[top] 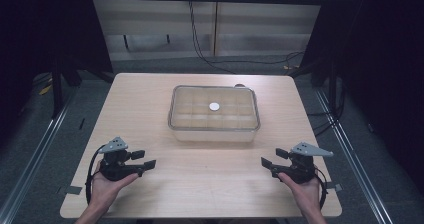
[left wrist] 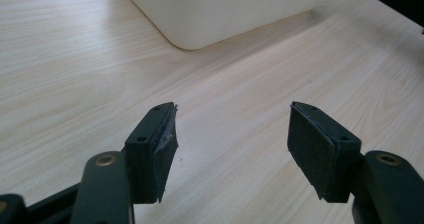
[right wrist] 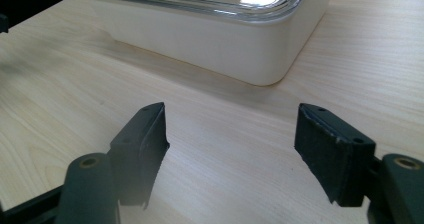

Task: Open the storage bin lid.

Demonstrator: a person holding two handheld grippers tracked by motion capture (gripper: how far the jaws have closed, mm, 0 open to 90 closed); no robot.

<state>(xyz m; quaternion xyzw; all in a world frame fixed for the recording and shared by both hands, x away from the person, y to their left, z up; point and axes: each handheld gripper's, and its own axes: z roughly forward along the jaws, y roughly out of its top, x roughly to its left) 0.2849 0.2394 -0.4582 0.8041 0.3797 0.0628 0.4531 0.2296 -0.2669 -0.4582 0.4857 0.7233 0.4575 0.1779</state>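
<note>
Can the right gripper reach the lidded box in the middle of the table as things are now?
Probably yes. The right gripper is open and empty, and bare table lies between it and the box.

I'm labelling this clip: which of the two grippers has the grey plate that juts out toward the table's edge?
The right gripper: its grey plate sticks out toward the table's right edge. The left gripper has its plate tucked above the hand.
</note>
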